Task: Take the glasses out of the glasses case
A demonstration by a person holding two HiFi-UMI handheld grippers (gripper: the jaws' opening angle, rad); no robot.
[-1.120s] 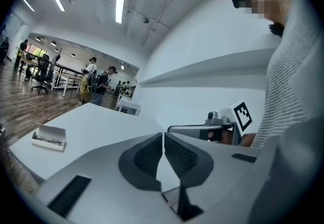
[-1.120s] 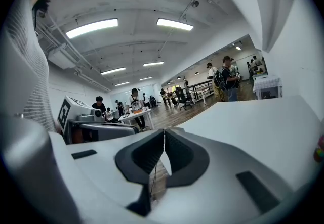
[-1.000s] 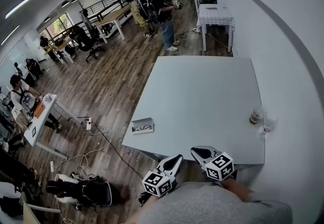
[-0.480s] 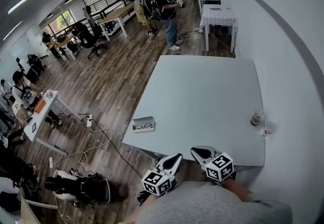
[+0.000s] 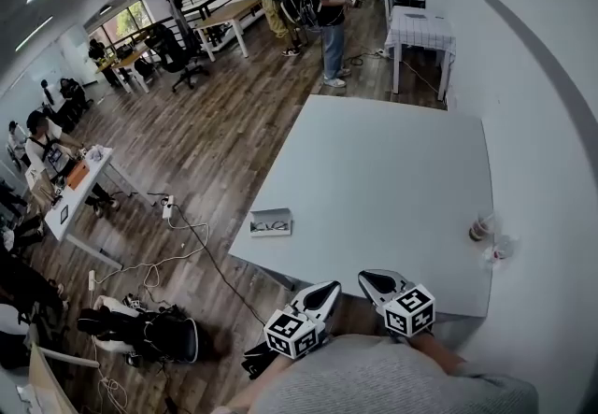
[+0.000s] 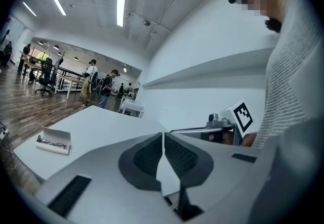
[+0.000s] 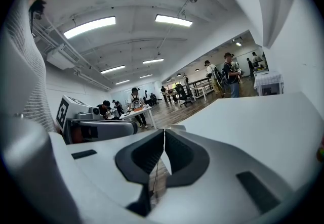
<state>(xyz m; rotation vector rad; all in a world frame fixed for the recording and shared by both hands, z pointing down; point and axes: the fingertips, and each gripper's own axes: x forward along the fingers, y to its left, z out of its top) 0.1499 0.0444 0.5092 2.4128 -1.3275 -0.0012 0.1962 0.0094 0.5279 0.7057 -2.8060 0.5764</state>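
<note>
Wooden flooring point(image 5: 187, 122) runs the length of an open office; at its left a person sits by a small white desk point(image 5: 79, 192); nearer to us a power strip point(image 5: 168, 209) and loose cables lie on the boards, and a black bag point(image 5: 149, 333) rests on the floor below them; at the far end of the room several people stand with backpacks.

To the right of all this stands a large white table point(image 5: 374, 169). At its near-left corner, close to the left edge, we find the glasses case point(image 5: 271, 221); it lies open with its lid raised, and the glasses point(image 6: 52, 142) lie inside it, a thin dark frame against the pale lining.

We hold the left gripper point(image 5: 322, 295) low, just off the table's near edge and over the floor; its jaws are closed, the dark pads meeting at their tips, and nothing sits between them; it is well apart from the case. Just beside it, the right gripper point(image 5: 371, 278) points at the same near edge; its jaws are likewise pressed together and empty; both marker cubes sit close against a grey ribbed sleeve.

Farther right, at the table's right edge, we see a small brownish container point(image 5: 479, 229) with a scrap of clear plastic point(image 5: 495, 249) just beside it; what the container is we cannot tell; a plain white wall point(image 5: 551, 169) runs along that edge.
</note>
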